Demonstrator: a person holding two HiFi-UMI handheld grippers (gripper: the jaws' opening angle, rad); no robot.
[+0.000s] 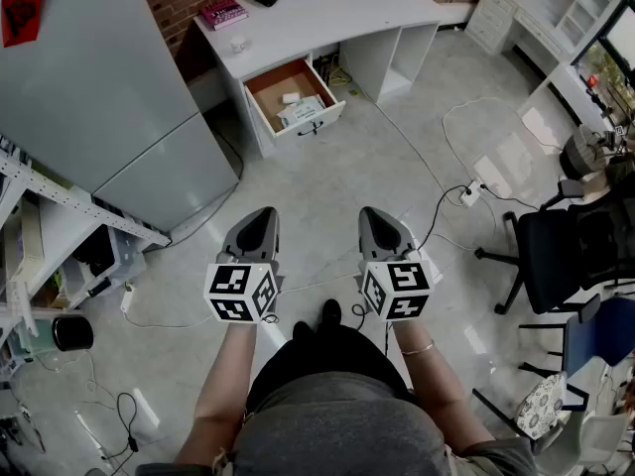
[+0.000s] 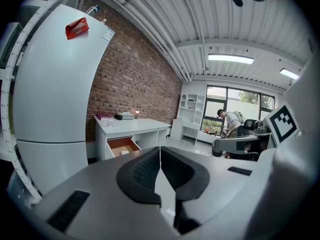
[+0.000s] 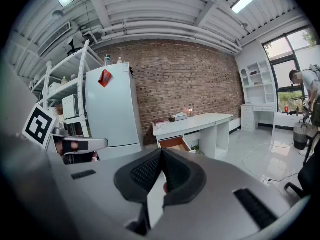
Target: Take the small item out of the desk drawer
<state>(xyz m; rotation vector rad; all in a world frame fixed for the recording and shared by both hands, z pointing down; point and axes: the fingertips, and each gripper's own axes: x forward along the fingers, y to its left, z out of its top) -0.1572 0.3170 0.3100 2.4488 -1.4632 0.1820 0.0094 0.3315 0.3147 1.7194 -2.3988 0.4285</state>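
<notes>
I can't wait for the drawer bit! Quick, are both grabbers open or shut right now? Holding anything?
Left gripper: shut, holding nothing.
Right gripper: shut, holding nothing.

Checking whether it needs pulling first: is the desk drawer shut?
No, the drawer stands pulled out of the desk, with white items showing inside.

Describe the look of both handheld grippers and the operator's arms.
Both match: the left gripper and right gripper have smooth grey tapered shells, with black textured pads lining the jaws. Each carries a white cube printed with black square markers at its rear. No cables show on them. Forearms are unsleeved; a thin bracelet sits on the right wrist.
</notes>
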